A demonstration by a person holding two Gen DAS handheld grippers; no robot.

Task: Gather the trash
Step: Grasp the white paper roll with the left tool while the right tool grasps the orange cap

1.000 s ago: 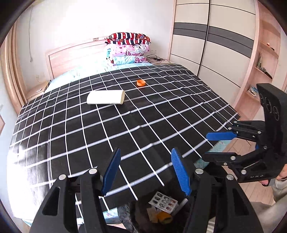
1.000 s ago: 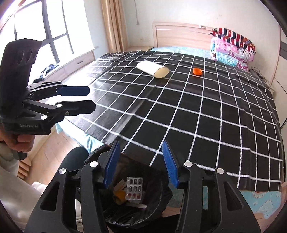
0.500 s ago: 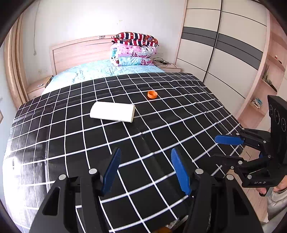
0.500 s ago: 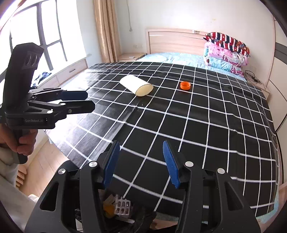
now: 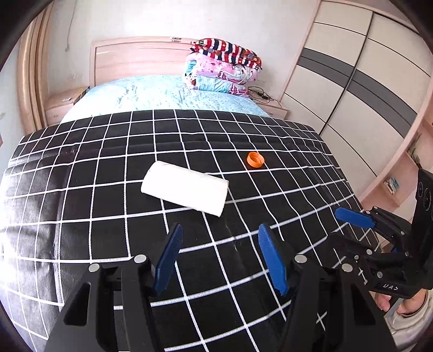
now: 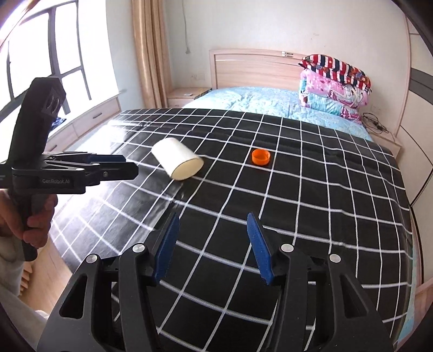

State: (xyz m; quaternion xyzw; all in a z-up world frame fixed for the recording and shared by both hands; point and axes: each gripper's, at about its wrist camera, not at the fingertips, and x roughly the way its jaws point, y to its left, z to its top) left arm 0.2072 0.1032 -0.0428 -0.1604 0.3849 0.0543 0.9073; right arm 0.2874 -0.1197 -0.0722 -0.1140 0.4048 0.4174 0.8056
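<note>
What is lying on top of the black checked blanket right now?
On the blanket: a flattened white paper roll and an orange bottle cap, apart. What is beneath the roll is hidden.

I face a bed [image 5: 167, 92] spread with a black blanket [image 5: 108, 205] gridded in white, light blue sheet showing at the far end. A pale wood headboard [image 6: 254, 67] stands against the white wall [image 6: 243, 24], with folded quilts [image 5: 224, 67] stacked far right. To my right runs a white and grey wardrobe [image 5: 360, 81]. To my left, a bright window [image 6: 40, 54] and beige curtain [image 6: 148, 51]; a nightstand [image 6: 184, 97] sits beside the bed.
</note>
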